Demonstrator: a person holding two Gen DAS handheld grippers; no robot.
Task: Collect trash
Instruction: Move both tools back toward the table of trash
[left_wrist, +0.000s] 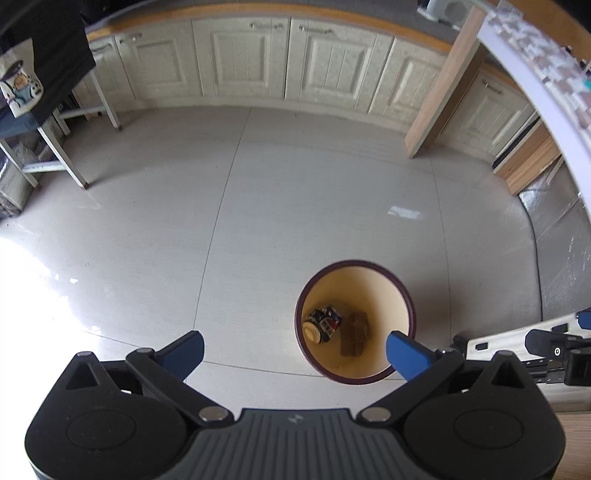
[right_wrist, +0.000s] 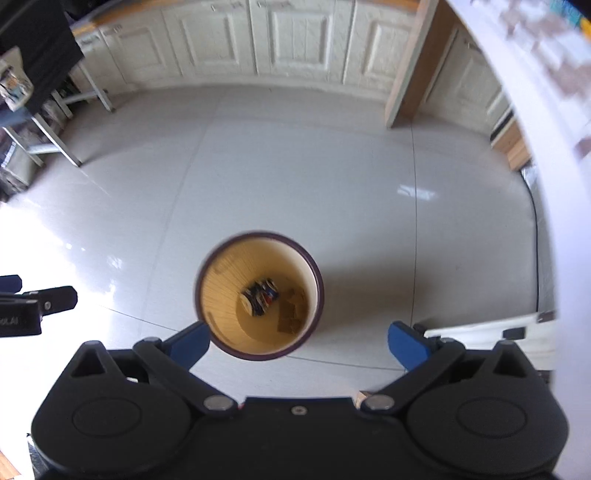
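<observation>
Both tongs stand wide apart and carry nothing: the left tongs (left_wrist: 295, 354) and the right tongs (right_wrist: 299, 341) each show two blue pads with only floor and bin between them. I hold both high over the trash bin (left_wrist: 400, 291), a round, dark-rimmed container with a cream inner wall, standing upright on the pale tiled floor (left_wrist: 258, 206).

Count, as far as I can verify:
- Bins: one.
- Items inside: two. A crushed can (left_wrist: 324, 325) with blue, red and white print lies on its side on the bottom, and a brown crumpled piece (left_wrist: 355, 334), possibly cardboard or paper, lies just beside it. The right wrist view is blurred, so I cannot rule out a smaller scrap beneath them.
- Loose trash on the visible floor: none that I can find. The far left of the floor is washed out by glare.

Judgement: the bin already holds what was dropped, and the step in hand is to pull clear and look for further trash. To do it well I would lift both tongs straight up, keeping the pads off the rim so the bin is not tipped, then sweep the cameras slowly over the glare patch and under the stand (left_wrist: 74, 162) at the left before closing the search.
</observation>
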